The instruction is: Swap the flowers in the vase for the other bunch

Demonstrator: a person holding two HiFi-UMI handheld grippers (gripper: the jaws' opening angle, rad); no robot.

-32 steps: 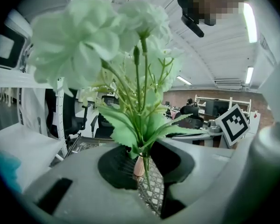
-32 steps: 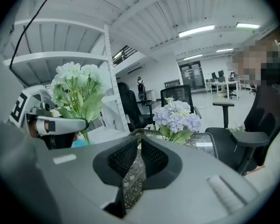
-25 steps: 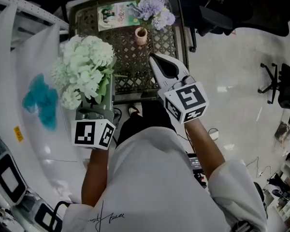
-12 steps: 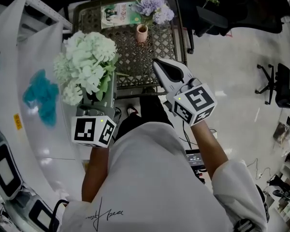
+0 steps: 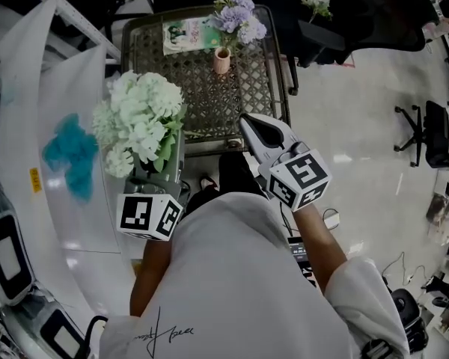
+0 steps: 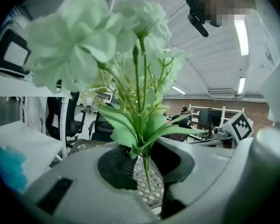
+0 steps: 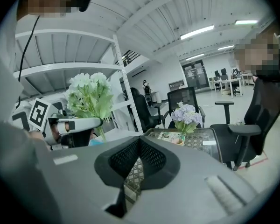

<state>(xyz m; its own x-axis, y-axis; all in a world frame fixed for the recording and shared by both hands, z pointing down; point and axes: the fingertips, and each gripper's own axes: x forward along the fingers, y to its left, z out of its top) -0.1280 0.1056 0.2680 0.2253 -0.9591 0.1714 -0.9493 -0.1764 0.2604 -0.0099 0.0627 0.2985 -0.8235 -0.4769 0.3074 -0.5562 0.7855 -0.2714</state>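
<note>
Grippers: 2, the left gripper (image 6: 146, 168) and the right gripper (image 5: 245, 118). Flower bunches: 2, a white bunch (image 5: 138, 122) and a purple bunch (image 5: 238, 17). Vase (image 5: 221, 60): 1. Lattice table (image 5: 202, 103): 1. Booklet (image 5: 185, 34): 1. Blue cloth (image 5: 69, 152): 1. Office chairs: 2 clear, a near chair (image 5: 311, 30) and a side chair (image 5: 440, 129). Other dark shapes are too unclear to count.

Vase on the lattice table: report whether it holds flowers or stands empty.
Holds flowers. The purple bunch stands upright in the pink vase on the table; the white bunch is clamped in the left gripper, apart from it.
</note>
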